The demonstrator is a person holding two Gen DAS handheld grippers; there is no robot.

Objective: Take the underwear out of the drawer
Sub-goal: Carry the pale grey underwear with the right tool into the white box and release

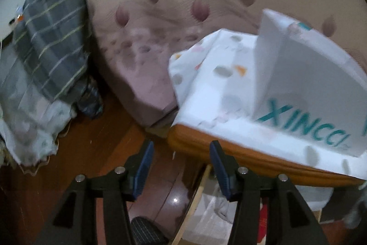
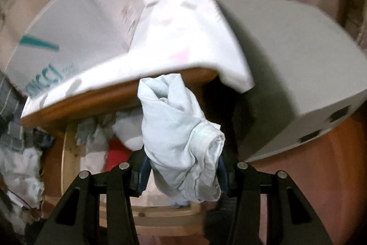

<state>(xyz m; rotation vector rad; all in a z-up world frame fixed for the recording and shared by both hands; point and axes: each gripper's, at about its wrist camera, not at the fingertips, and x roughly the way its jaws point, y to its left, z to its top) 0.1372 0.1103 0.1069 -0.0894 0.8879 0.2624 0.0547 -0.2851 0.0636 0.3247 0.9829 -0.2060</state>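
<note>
In the right wrist view, the underwear (image 2: 181, 137) sits at the centre of the frame, a pale blue bunched piece of cloth clamped in the right gripper (image 2: 183, 176). Its long axis runs from the lower centre, where the 2 fingers pinch it, up toward the wooden edge of the nightstand (image 2: 110, 93). The top of the bundle overlaps that edge in the picture; whether it touches the wood I cannot tell. Below and to the left of the cloth lies the open drawer (image 2: 68, 153), with grey and white garments and something red inside. The bundle appears to be lifted clear of that pile, so my judgement is that the pull-out is mostly done and only carrying it away from the drawer remains.

The right fingers are clenched on the cloth, partly spread by its bulk, with fabric spilling over both pads.

In the left wrist view, the left gripper (image 1: 181, 169) is released: its 2 blue pads stand apart with nothing between them, only floor and the drawer's corner (image 1: 201, 203) behind. It hangs at the lower centre of its frame, beside the nightstand's left corner, and holds nothing. The underwear does not show in this view, so the right hand is the one on the job. A white box (image 1: 309, 88) with teal lettering stands on the cloth-covered nightstand top at the right of the frame.
</note>
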